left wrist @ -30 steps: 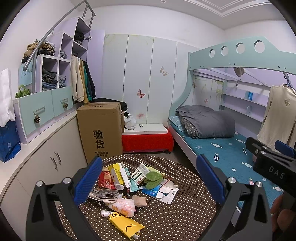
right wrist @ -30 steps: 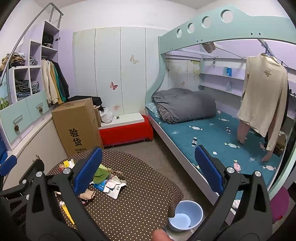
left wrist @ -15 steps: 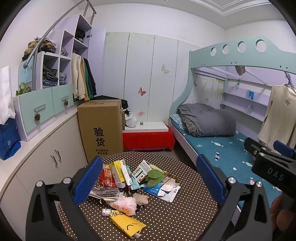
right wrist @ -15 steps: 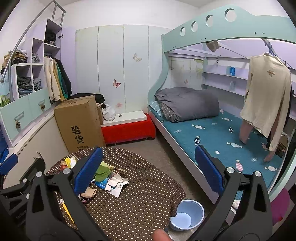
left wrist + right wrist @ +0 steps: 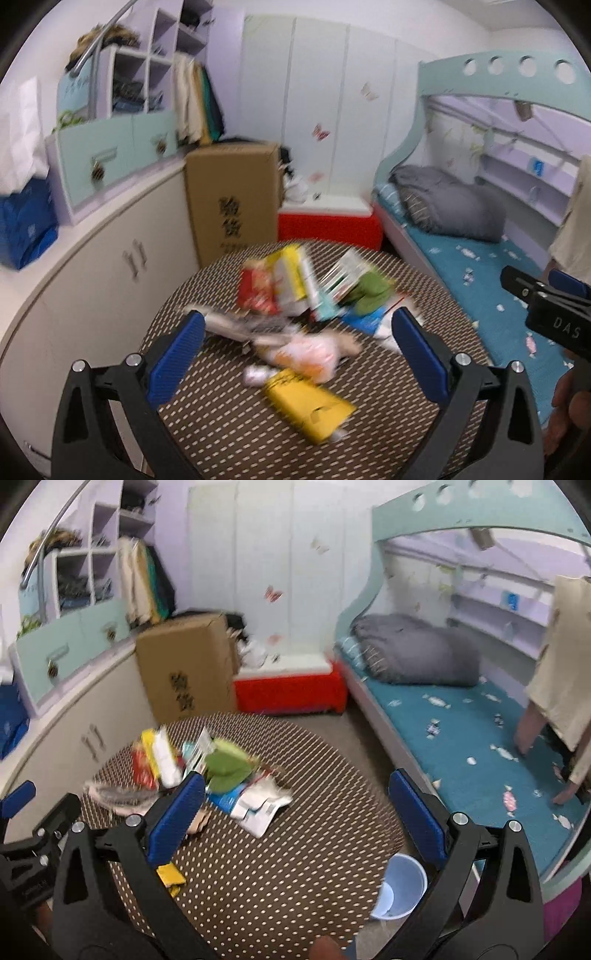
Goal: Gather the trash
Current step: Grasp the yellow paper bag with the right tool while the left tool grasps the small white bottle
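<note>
Trash (image 5: 295, 325) lies heaped on the dotted table (image 5: 229, 435), beside a blue bin (image 5: 400, 886) on the floor. Both claws, left (image 5: 297, 354) and right (image 5: 295, 812), hang spread and empty above it. The wrappers and packets look light, crinkly, slippery; pinch a raised edge.

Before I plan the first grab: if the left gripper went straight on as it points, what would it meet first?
Probably the pale plastic bag in the trash pile on the dotted table. It lies between the open left gripper fingers' line. Blur leaves depth unsure.
</note>
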Demonstrator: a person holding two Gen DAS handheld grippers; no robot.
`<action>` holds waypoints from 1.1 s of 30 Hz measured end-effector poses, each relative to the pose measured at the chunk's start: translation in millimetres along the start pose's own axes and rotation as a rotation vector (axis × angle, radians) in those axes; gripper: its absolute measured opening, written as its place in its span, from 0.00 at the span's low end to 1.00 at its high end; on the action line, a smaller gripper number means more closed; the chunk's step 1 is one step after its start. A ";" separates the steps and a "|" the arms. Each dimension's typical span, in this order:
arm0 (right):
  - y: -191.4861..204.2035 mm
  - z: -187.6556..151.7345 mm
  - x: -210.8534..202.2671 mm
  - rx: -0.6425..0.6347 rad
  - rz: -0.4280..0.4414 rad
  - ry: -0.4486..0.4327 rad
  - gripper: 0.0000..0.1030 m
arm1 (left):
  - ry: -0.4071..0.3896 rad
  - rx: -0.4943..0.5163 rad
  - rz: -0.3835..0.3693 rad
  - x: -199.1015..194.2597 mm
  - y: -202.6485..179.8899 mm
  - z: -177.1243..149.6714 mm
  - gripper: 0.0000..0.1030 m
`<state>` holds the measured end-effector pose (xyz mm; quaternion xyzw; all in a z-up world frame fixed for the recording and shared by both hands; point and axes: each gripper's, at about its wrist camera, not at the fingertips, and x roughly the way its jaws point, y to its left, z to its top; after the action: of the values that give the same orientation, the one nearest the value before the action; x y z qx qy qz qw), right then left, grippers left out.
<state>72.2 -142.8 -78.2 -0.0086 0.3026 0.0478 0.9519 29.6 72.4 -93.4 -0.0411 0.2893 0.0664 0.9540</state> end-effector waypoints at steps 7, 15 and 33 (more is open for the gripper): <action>32.9 -29.4 49.0 -0.076 0.162 0.152 0.95 | 0.098 -0.024 0.083 30.8 40.0 -30.5 0.96; 99.3 -72.3 80.1 -0.256 0.365 0.301 0.95 | 0.187 -0.032 0.138 52.4 69.4 -56.3 0.96; 98.1 -93.9 95.5 -0.267 0.452 0.387 0.49 | 0.266 0.171 0.046 115.6 50.2 -66.5 0.96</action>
<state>86.3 -41.2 -208.8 -0.0747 0.4631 0.2947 0.8325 80.9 126.1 -215.0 0.0383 0.4186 0.0575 0.9055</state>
